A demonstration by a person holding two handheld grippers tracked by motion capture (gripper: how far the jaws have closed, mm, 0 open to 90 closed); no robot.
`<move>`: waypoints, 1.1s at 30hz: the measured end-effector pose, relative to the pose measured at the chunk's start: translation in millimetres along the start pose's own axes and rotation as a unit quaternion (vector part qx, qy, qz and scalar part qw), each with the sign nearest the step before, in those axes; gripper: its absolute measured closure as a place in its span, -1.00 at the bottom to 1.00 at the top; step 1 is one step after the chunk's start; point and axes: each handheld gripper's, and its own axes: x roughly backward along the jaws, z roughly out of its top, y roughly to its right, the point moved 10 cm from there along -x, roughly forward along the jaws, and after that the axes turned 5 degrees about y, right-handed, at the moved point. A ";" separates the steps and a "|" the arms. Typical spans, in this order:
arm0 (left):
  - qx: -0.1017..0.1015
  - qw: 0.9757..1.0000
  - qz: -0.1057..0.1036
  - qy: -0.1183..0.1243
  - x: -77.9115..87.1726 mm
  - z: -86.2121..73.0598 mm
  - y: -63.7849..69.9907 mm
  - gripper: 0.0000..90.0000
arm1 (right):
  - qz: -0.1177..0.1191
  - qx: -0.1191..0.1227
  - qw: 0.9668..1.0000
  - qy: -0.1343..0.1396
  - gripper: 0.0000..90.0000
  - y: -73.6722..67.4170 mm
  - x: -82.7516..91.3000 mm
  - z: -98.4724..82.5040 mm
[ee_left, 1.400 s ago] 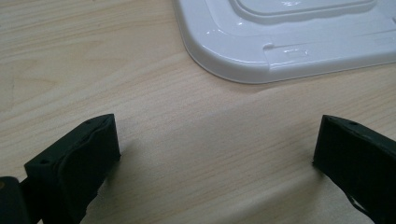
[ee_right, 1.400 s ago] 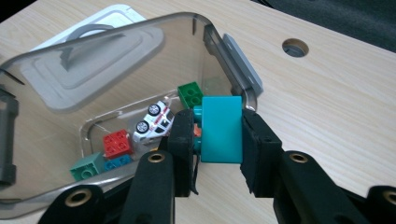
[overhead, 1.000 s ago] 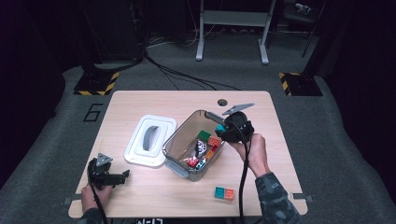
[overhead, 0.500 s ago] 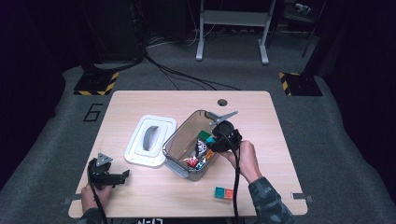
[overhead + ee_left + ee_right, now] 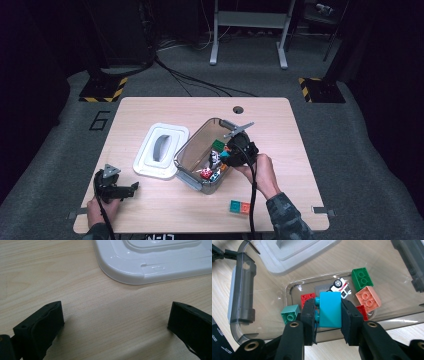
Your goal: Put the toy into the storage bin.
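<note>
- Here the right tool [image 5: 328, 311] is clenched on a teal block [image 5: 330, 308], one pad on each side, above the open smoky bin [image 5: 192, 150]
- The block hangs over the bin's inside, above a red brick [image 5: 308, 297], a green brick [image 5: 361, 277], a peach brick [image 5: 368, 296], a teal cube [image 5: 290, 314] and a small white toy car [image 5: 340, 285]
- The white lid [image 5: 160, 150] lies just beside the bin's left wall; bare desk [image 5: 300, 150] stays open to the right and at the far edge
- Two joined blocks, teal and orange [image 5: 239, 207], sit near the front edge
- The left tool [image 5: 116, 322] rests released on the desk at the front left, jaws wide with only wood between them, the lid's corner ahead
- A "6" [image 5: 99, 120] is marked on the floor left of the desk
- Against a second ago, the right tool has sunk lower into the bin and toward its middle; the left one has stayed put
</note>
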 end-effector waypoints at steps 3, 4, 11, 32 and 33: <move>0.000 1.000 0.000 0.000 0.0 0.0 0.0 -1.00 | -0.001 -0.003 1.000 0.003 0.41 -0.2 -0.5 -0.5; 0.000 1.000 0.000 0.000 0.0 0.0 -0.1 -1.00 | 0.004 -0.005 1.000 0.001 0.34 -1.4 0.0 -1.7; 0.000 1.000 0.000 -0.001 0.1 -0.1 -0.1 -1.00 | 0.000 -0.018 0.999 0.034 -0.30 1.1 12.5 -1.9; 0.000 1.000 0.000 0.000 0.0 0.0 0.0 -1.00 | -0.006 -0.036 0.998 0.051 -0.83 10.1 27.4 -83.6; 0.000 1.000 -0.001 0.000 -0.1 0.0 0.2 -1.00 | -0.006 -0.036 0.998 0.051 -0.83 10.1 27.4 -83.6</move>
